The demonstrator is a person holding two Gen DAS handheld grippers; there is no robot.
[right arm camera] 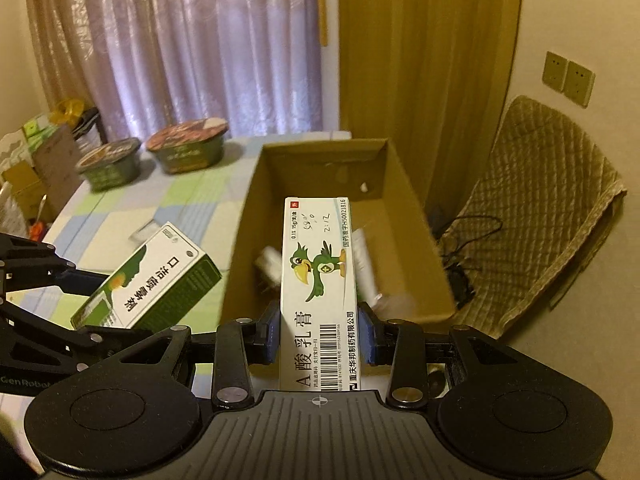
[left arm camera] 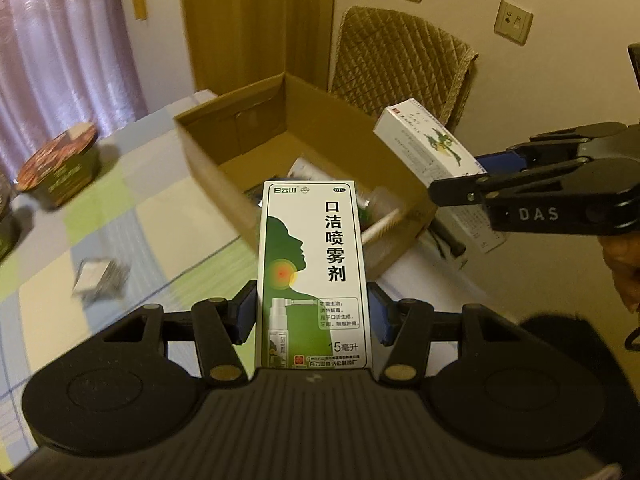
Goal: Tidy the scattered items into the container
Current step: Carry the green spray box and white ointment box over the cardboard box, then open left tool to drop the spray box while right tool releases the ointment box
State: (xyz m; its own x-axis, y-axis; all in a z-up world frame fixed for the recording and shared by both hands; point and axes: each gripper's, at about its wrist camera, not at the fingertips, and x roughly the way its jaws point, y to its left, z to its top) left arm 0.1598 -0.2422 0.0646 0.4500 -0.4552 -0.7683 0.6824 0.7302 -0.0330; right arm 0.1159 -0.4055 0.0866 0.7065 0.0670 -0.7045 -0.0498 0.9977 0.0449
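Checked cloth covers the table (right arm camera: 120, 208), and I see open surface on the left between the cardboard box (right arm camera: 320, 160) and two instant noodle bowls (right arm camera: 186, 148) at the far left edge. A quilted chair (right arm camera: 556, 200) stands just beyond the box's right side, near the wall. A small blurred packet (left arm camera: 98, 280) lies on the cloth, left of my left gripper (left arm camera: 312, 312).

That left gripper is clamped on a green and white spray box (left arm camera: 314, 272), its blue pads pressing both long sides; the box points forward, its far end over the near rim of the cardboard box.

My right gripper (right arm camera: 320, 332) is clamped the same way on a white ointment box with a green parrot (right arm camera: 320, 280), held lengthwise above the box's open interior. Inside the cardboard box I make out a few pale, blurred items; I cannot tell what they are. Both held boxes hang close beside each other, not touching.
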